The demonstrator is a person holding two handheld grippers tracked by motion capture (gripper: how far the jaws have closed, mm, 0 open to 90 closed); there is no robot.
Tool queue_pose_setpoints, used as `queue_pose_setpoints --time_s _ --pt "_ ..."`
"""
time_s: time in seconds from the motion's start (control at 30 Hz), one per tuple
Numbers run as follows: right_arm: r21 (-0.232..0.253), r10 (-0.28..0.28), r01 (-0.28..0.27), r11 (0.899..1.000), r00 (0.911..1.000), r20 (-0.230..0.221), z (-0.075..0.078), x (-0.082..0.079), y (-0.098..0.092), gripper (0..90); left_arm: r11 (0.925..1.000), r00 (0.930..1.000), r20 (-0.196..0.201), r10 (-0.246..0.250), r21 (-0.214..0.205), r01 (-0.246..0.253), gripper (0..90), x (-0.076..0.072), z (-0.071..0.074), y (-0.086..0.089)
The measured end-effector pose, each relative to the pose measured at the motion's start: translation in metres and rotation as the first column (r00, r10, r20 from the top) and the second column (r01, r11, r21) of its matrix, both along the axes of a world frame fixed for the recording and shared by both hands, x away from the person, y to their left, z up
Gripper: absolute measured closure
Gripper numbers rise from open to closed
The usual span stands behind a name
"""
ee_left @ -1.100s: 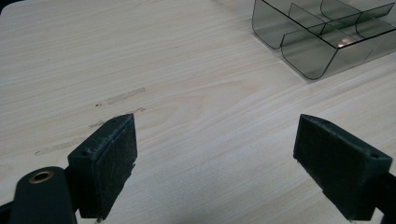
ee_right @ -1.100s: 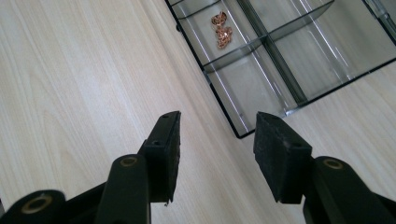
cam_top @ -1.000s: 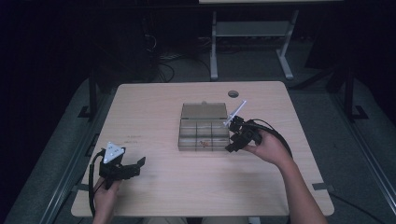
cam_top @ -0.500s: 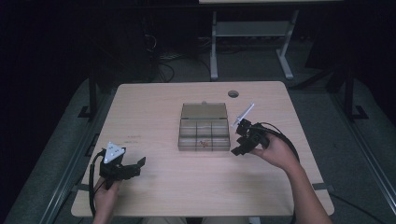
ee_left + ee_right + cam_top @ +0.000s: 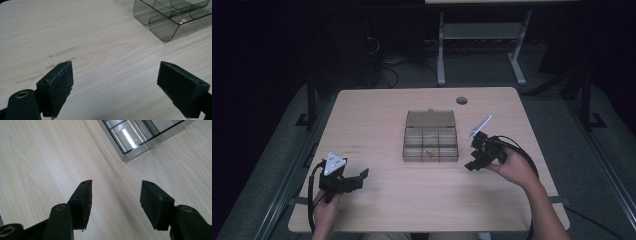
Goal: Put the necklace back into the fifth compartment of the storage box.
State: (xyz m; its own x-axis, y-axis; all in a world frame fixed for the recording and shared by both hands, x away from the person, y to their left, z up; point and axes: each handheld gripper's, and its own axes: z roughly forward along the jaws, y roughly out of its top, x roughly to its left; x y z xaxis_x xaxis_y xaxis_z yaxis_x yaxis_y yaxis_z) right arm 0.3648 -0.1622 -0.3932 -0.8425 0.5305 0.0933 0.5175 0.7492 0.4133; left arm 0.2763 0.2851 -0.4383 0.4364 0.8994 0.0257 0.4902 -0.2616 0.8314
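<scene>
A clear smoky plastic compartment box [image 5: 431,142] with its lid laid open behind it sits mid-table; something small and orange [image 5: 430,153] lies in a front compartment. My left gripper [image 5: 357,179] rests open near the table's front left, nothing between its pads. In the left gripper view the box [image 5: 172,18] stands off to the upper right, well beyond the open gripper [image 5: 125,87]. My right gripper [image 5: 473,159] hovers open just right of the box's front corner. The right gripper view looks down past the open gripper [image 5: 116,200] at bare wood, with the box corner [image 5: 135,142] above.
The wooden table [image 5: 377,115] has a round cable hole [image 5: 461,100] at the back. Faint scuff marks [image 5: 57,56] lie ahead of the left gripper. Dark floor, cables and a white metal stand [image 5: 482,35] lie beyond the far edge.
My right gripper has drawn back from over the box, moving right and toward the front edge. The left gripper has stayed put.
</scene>
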Motion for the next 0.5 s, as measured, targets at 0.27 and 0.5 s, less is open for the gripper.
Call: queue_pose_setpoints --time_s 0.27,0.5 --pt "0.002 -0.022 0.022 1.000 0.9997 -0.007 -0.006 -0.006 -0.011 40.0 1.0000 1.0000 -0.002 0.000 0.004 0.000 13.1 0.000 0.000 0.000" --pt "0.012 -0.039 0.039 0.999 0.9992 -0.004 -0.009 -0.013 -0.021 39.0 1.0000 1.0000 -0.004 -0.002 0.006 0.002 13.1 0.000 -0.001 -0.001"
